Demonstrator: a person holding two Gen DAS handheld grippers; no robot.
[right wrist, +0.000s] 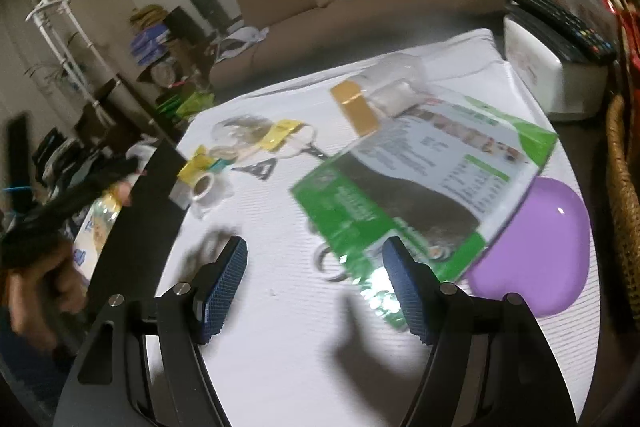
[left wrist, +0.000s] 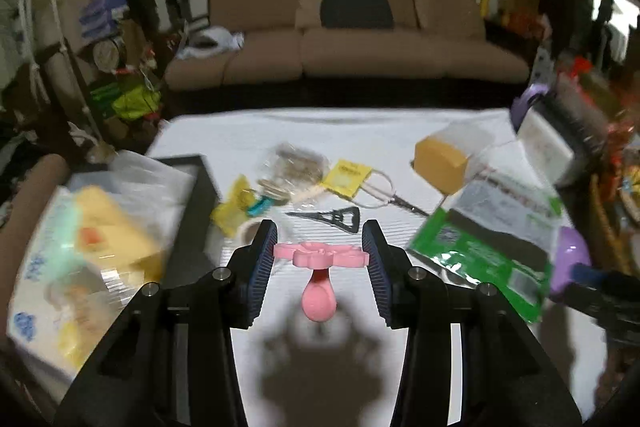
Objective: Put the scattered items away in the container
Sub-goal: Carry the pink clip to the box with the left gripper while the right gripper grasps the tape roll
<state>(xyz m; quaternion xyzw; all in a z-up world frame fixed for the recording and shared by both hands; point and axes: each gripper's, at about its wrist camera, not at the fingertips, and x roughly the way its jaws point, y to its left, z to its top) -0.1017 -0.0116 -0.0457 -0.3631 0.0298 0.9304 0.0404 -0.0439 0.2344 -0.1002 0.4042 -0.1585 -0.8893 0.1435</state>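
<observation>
My left gripper (left wrist: 320, 247) is shut on a pink flower-shaped spoon (left wrist: 320, 259) and holds it above the white table, its shadow below. A black container (left wrist: 192, 187) at the left holds several packets. Scattered on the table lie a black Eiffel-tower bottle opener (left wrist: 332, 217), scissors with a yellow tag (left wrist: 360, 183), a clear bag (left wrist: 296, 163), a yellow packet (left wrist: 236, 205), a tape roll (right wrist: 204, 189), a yellow box (left wrist: 440, 161) and a green packet (right wrist: 400, 183). My right gripper (right wrist: 316, 267) is open and empty above the table, beside the green packet's near end.
A purple bowl (right wrist: 540, 247) sits at the right under the green packet. A white box with remotes (right wrist: 556, 67) stands at the far right, beside a wicker basket (right wrist: 624, 187). A brown sofa (left wrist: 348, 39) lies behind the table. Clutter fills the left floor.
</observation>
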